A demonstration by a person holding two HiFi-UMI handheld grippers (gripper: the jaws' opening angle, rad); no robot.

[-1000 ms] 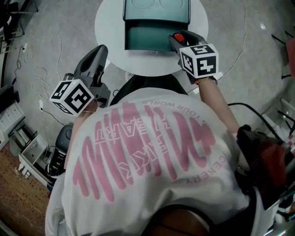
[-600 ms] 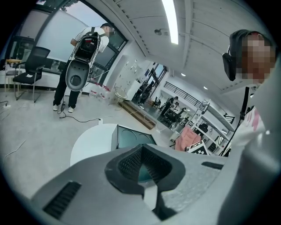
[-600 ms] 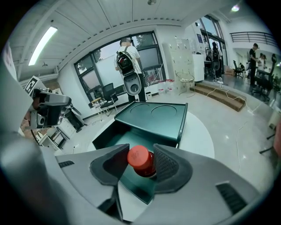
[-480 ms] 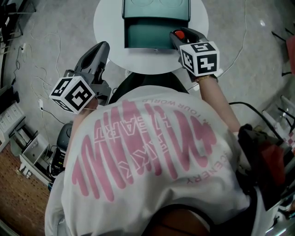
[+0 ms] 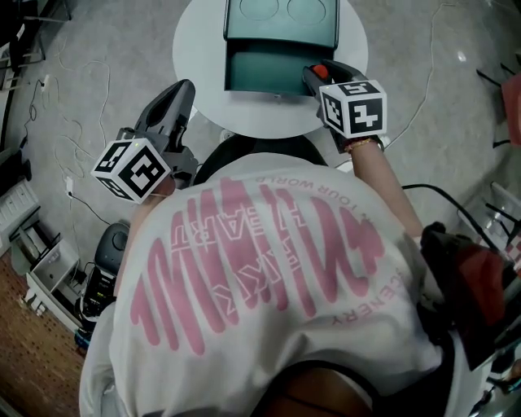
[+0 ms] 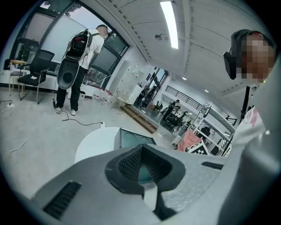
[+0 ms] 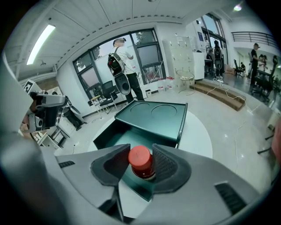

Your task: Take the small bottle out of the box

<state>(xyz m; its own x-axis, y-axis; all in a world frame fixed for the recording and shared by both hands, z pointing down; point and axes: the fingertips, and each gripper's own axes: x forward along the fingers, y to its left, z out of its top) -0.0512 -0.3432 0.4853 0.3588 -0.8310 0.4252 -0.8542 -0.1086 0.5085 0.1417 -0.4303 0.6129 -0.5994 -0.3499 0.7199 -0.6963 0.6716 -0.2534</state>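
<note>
A teal box [image 5: 281, 24] stands on a round white table [image 5: 199, 49], its drawer [image 5: 260, 69] pulled out toward me. At the drawer's right front corner is a small bottle with a red cap [image 7: 140, 159], upright between the jaws of my right gripper [image 7: 141, 166]. Those jaws have just been closing and both pads now touch the bottle. From the head view, the right gripper [image 5: 316, 75] reaches down into that corner and the red cap [image 5: 324, 70] just shows. My left gripper [image 5: 173, 96] hangs shut off the table's left edge, holding nothing; in its own view the left gripper [image 6: 142, 169] faces the box [image 6: 131, 139].
Cables [image 5: 73, 98] trail over the grey floor left of the table, and equipment [image 5: 106, 261] sits on the floor at my left. A dark bag [image 5: 464, 269] is at my right. A person with a backpack [image 7: 120, 66] stands far behind the table.
The picture has shifted slightly. My right gripper stays at the drawer's right front corner with the red cap at its tip, and the left gripper keeps its place beside the table.
</note>
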